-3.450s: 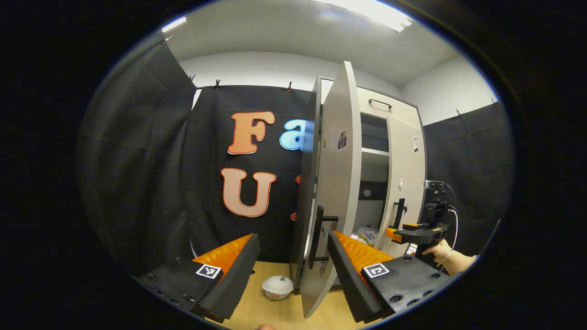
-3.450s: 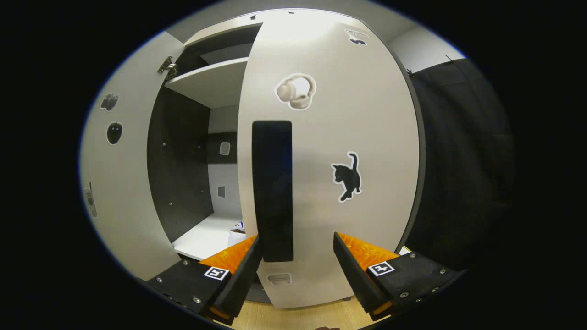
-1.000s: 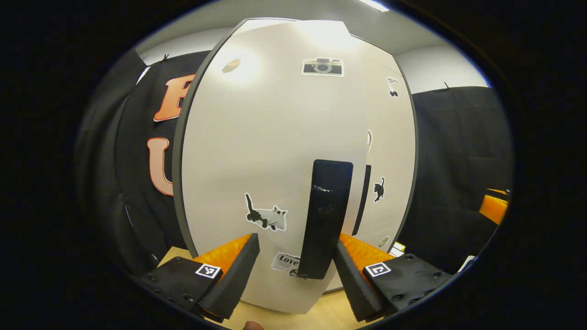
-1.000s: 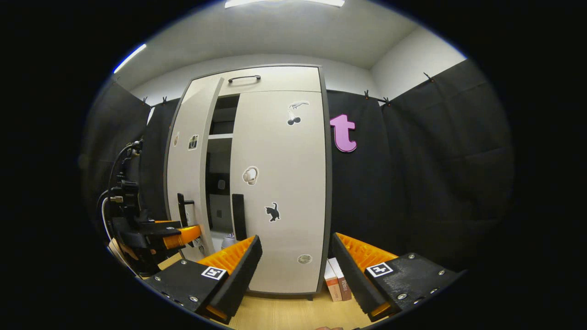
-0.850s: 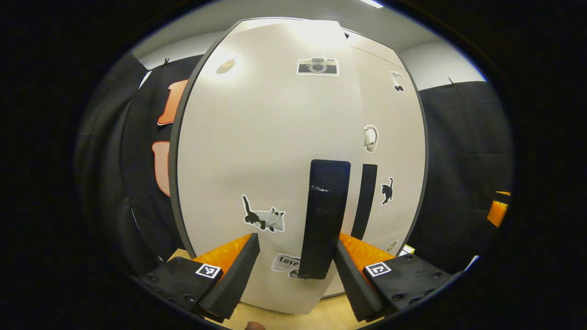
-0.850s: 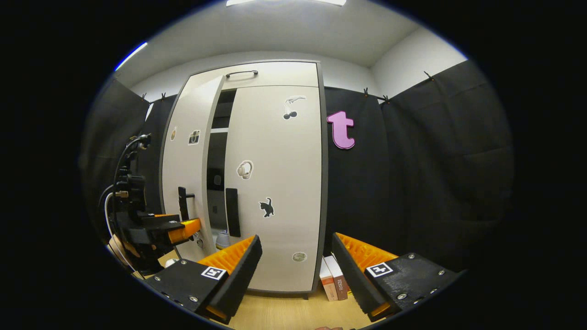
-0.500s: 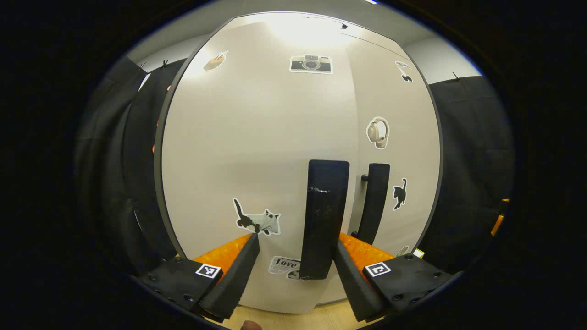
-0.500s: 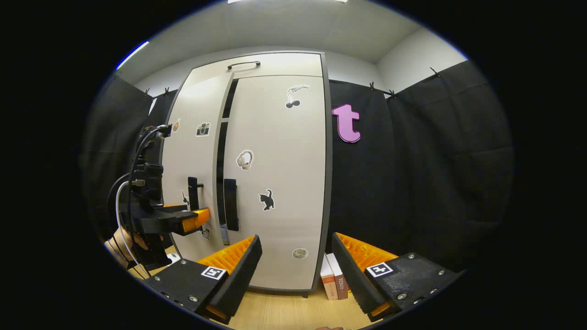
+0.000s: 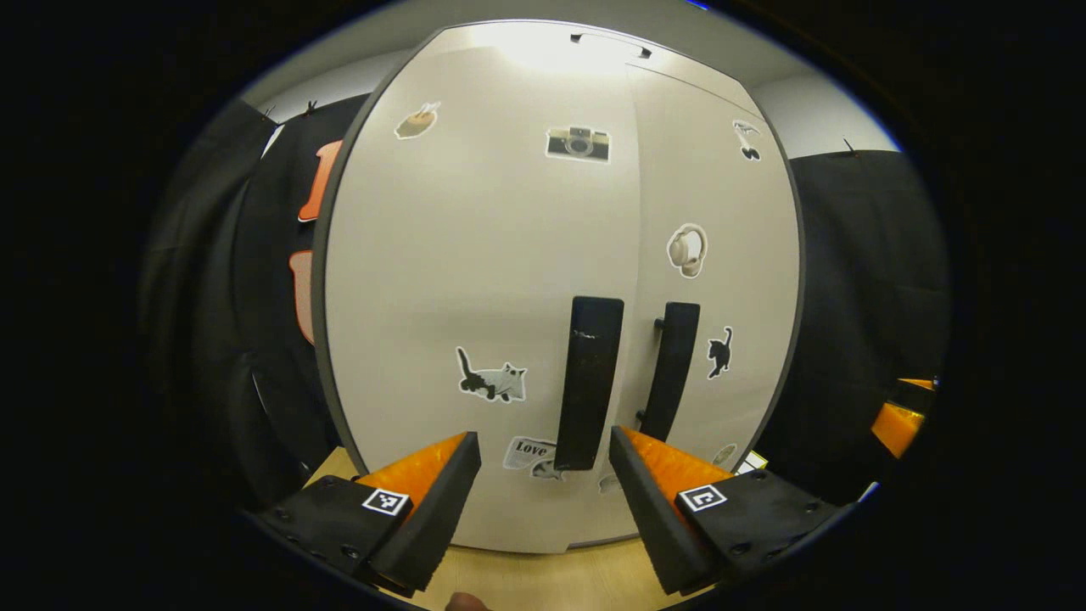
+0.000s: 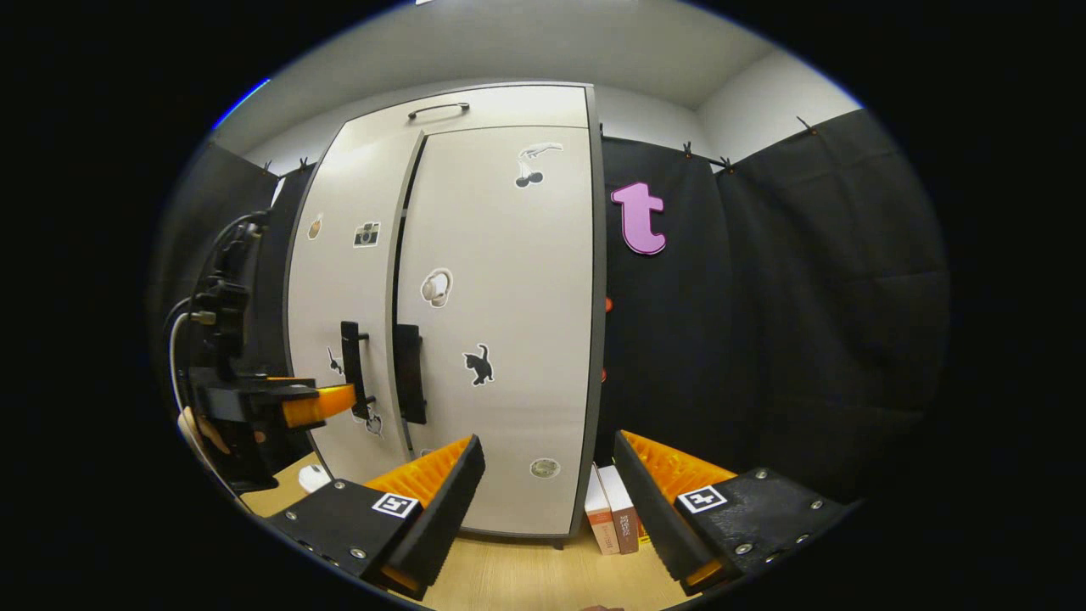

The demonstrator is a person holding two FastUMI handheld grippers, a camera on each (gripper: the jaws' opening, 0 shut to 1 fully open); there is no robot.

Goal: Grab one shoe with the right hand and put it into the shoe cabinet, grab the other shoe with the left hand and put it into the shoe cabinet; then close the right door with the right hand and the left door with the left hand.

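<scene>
The white shoe cabinet (image 9: pixel 475 255) stands with both doors against its front, and the shoes are hidden inside. In the left gripper view my left gripper (image 9: pixel 543 437) is open just in front of the left door. The lower end of the left door's black handle (image 9: pixel 588 382) lies between its fingers, untouched. The right door's handle (image 9: pixel 670 369) is beside it. In the right gripper view my right gripper (image 10: pixel 547 445) is open, well back from the cabinet (image 10: pixel 501 339). A hand holds the left gripper (image 10: pixel 284 406) by the left handle (image 10: pixel 349 365).
Two books (image 10: pixel 611 519) stand on the wooden floor (image 10: pixel 509 577) against the cabinet's right side. A small white object (image 10: pixel 314 477) lies on the floor by the cabinet's left corner. Black cloth walls close in both sides.
The left door has swung fully shut against the cabinet. My left gripper has drawn back slightly from its handle. The right gripper stays back and open.
</scene>
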